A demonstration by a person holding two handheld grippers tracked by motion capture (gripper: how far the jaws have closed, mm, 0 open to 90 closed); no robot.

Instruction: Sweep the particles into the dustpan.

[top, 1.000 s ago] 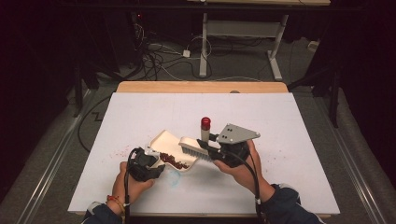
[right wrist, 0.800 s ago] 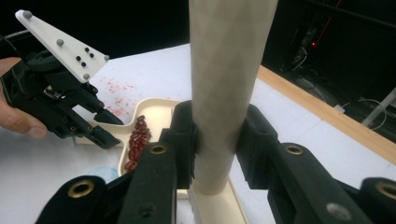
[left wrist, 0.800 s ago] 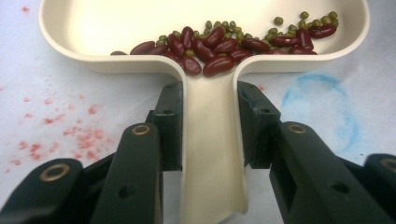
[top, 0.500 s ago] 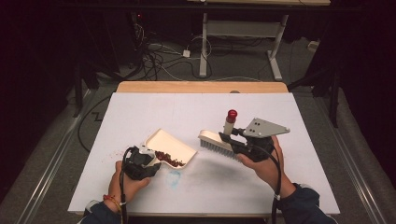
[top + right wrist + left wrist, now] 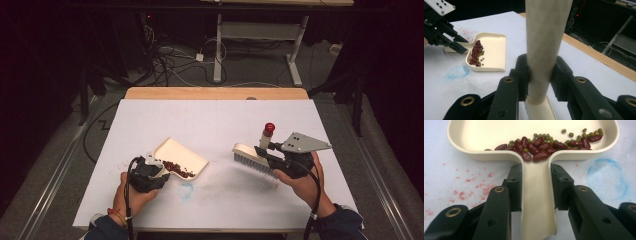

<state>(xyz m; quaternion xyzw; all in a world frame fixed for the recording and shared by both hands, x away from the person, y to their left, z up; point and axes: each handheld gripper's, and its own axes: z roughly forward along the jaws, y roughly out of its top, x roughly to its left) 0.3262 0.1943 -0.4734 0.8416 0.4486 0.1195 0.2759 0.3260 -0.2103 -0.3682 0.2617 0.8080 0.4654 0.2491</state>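
Nearest the person, the left gripper [image 5: 159, 169] has kept its place over the past second, its jaws clamped on the flat handle of the cream dustpan [image 5: 181, 156]; in the left gripper view the two black pads [image 5: 515, 185] press that handle from either side. The pan sits where it sat before, on the white table [image 5: 220, 120], with its load of red beans [image 5: 541, 145] and small green beans [image 5: 590, 133] heaped at the handle end (the wide mouth lies farther from the hand).

The right gripper [image 5: 272, 155] is what has changed. A second ago its brush [image 5: 254, 158] was right at the dustpan's open edge, bristles against it; half a second ago it had drawn off to the right; now it is farther right again, well apart from the pan, with bare table between them. The jaws are closed tight around the brush's round cream handle, as the right gripper view shows, with the pads [image 5: 522, 72] bearing on both sides of it. The handle rises from the brush back to a red cap [image 5: 269, 127], and the bristle head points left, toward the pan.

A faint blue ring [image 5: 186, 189] marks the table just in front of the pan, and pink smudges [image 5: 471, 180] lie beside its handle. Beyond the white sheet runs the table's wooden edge [image 5: 215, 93], then cables [image 5: 170, 55] on the floor.
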